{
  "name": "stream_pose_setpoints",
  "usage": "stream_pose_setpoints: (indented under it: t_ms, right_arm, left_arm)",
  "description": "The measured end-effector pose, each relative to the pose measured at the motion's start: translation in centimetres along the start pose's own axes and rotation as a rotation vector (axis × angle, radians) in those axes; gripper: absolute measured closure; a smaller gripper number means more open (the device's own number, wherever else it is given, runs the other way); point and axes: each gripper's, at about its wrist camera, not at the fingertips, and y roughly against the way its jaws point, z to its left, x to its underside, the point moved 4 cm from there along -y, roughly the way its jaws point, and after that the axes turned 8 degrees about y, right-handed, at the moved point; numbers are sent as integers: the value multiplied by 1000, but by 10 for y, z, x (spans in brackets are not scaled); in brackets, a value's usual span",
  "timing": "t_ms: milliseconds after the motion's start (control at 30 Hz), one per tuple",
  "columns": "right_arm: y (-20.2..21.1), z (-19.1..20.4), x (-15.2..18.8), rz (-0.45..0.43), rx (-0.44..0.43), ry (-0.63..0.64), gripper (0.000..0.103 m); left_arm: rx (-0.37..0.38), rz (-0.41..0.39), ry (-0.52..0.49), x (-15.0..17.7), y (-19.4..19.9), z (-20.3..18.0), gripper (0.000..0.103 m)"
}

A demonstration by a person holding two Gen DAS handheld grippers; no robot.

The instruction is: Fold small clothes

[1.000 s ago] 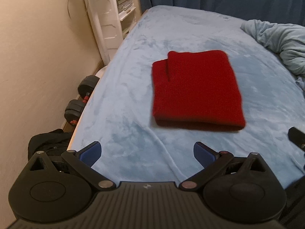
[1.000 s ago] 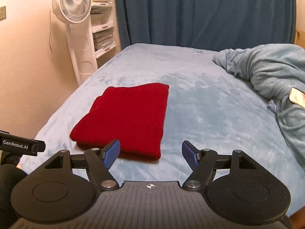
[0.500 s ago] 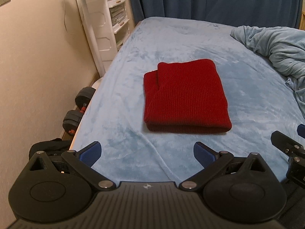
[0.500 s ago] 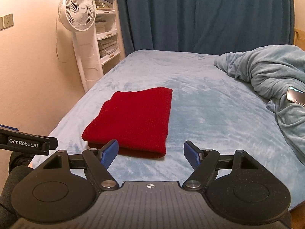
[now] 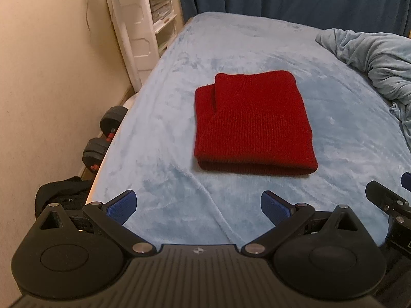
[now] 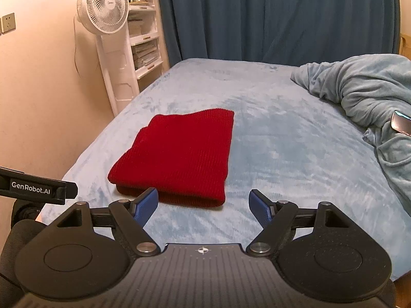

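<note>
A red knitted garment (image 5: 251, 123) lies folded into a flat rectangle on the light blue bed (image 5: 159, 133); it also shows in the right wrist view (image 6: 179, 154). My left gripper (image 5: 197, 205) is open and empty, held back near the bed's front edge, apart from the garment. My right gripper (image 6: 203, 205) is open and empty, just in front of the garment's near edge, not touching it. Part of the right gripper shows at the right edge of the left wrist view (image 5: 385, 200).
A bunched light blue blanket (image 6: 364, 97) lies at the right with a phone (image 6: 400, 125) on it. A white fan (image 6: 108, 7) and shelves (image 6: 143, 38) stand by the left wall. Dumbbells (image 5: 102, 138) and a black bag (image 5: 61, 195) lie on the floor.
Both grippers have drawn back and risen from the garment, so it looks smaller and farther. The garment has not moved. Both stay open.
</note>
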Motion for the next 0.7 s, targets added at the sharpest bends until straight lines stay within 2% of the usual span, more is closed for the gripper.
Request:
stream_pose_setpoints:
  t_ms: [400, 500, 567, 700]
  right_arm:
    - [-43, -5, -7, 55, -10, -2, 22]
    - [-62, -10, -12, 75, -29, 3, 21]
    - [-77, -15, -20, 88, -52, -6, 20]
    - [-116, -39, -43, 92, -136, -106, 17]
  left_arm:
    - [-23, 76, 41, -12, -47, -5, 0]
    - [0, 109, 104, -17, -66, -4, 0]
    - [38, 140, 179, -20, -82, -1, 0]
    - [95, 187, 333, -25, -113, 2, 0]
